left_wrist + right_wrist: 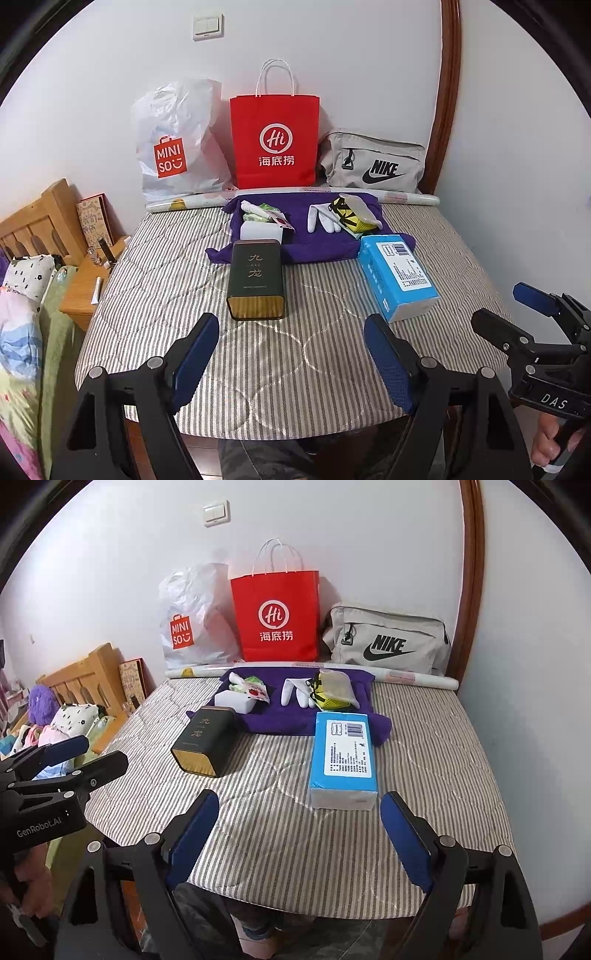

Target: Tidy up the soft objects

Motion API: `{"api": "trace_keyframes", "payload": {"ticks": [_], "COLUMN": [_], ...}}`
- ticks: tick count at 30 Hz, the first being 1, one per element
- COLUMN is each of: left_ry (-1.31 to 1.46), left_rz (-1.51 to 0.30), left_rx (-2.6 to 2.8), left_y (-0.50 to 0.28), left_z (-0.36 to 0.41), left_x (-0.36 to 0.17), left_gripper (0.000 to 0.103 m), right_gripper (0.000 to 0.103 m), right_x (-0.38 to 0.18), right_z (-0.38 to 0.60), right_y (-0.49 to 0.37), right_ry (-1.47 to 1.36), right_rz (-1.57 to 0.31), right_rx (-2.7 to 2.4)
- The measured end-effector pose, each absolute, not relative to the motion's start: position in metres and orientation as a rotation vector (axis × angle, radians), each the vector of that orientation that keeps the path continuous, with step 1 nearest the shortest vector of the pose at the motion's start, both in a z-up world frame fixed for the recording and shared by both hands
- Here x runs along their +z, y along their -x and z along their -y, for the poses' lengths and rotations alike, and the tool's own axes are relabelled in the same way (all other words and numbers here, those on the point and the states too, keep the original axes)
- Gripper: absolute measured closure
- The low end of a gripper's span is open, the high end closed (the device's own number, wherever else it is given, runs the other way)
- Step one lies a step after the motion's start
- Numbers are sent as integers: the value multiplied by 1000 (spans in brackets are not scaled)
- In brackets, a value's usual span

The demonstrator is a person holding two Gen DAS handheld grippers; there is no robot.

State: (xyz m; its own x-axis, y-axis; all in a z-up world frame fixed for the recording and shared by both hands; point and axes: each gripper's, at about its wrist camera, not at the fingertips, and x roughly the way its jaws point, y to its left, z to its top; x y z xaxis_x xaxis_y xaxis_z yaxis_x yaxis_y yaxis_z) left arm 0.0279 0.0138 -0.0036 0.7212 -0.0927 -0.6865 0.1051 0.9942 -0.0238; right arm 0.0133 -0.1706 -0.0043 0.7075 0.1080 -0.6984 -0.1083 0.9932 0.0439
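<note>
A purple towel (317, 247) (288, 720) lies spread at the back of the striped table (258, 365) (280, 812). On it lie white gloves (323, 218) (295, 692), a yellow pouch (354, 214) (334, 690), a white box (260, 232) (236, 700) and small packets (264, 214) (251, 685). A blue tissue pack (397, 275) (343, 755) and a dark green tin (256, 278) (205, 740) lie in front. My left gripper (295, 332) (81, 753) is open and empty near the front edge. My right gripper (299, 812) (517, 306) is open and empty beside it.
A white Miniso bag (173, 144) (192, 624), a red paper bag (275, 140) (277, 616) and a grey Nike bag (373, 162) (388, 642) stand against the wall. A paper roll (184, 203) (417, 677) lies behind the towel. A wooden bed (40, 221) with bedding is at the left.
</note>
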Motion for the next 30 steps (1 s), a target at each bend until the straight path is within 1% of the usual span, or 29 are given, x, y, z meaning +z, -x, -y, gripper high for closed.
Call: {"api": "trace_keyframes", "payload": {"ticks": [30], "left_ry": [-18], "left_rz": [-766], "left_rx": [-107], "left_y": [-25], "left_z": [-16], "left_x": [-3], "left_gripper": [23], "right_gripper": [14], "right_x": [-2], "right_z": [171], "right_y": [-11], "right_ry": [-3], "right_rz": [-770], "right_rx": [123]}}
